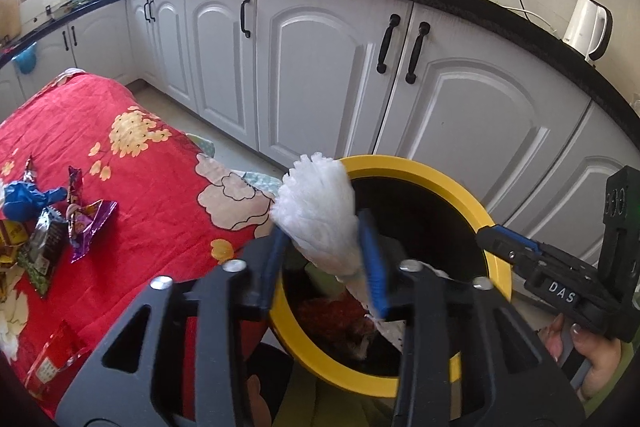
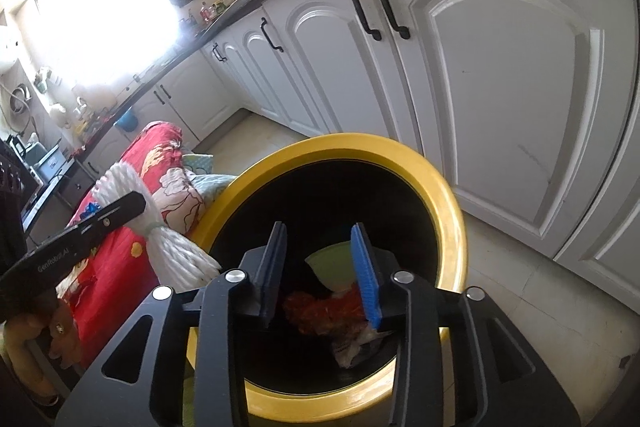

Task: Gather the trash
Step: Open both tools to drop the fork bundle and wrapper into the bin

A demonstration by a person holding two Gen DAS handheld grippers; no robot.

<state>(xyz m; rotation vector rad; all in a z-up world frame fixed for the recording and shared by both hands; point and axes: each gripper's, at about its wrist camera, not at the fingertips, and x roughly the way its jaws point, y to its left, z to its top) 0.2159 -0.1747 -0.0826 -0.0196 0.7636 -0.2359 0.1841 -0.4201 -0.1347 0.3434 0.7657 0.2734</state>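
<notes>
Both wrist views over bin [image 1: 424,171]

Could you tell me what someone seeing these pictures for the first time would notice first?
Most striking is the yellow-rimmed bin, dark inside, in front of the white cabinets, with red and pale trash at its bottom. Right at its rim, a white rope bundle sits between the fingers of the left gripper, while the right gripper stands open and empty over the bin's mouth. To the left, a red flowered cloth still carries scattered wrappers.
</notes>
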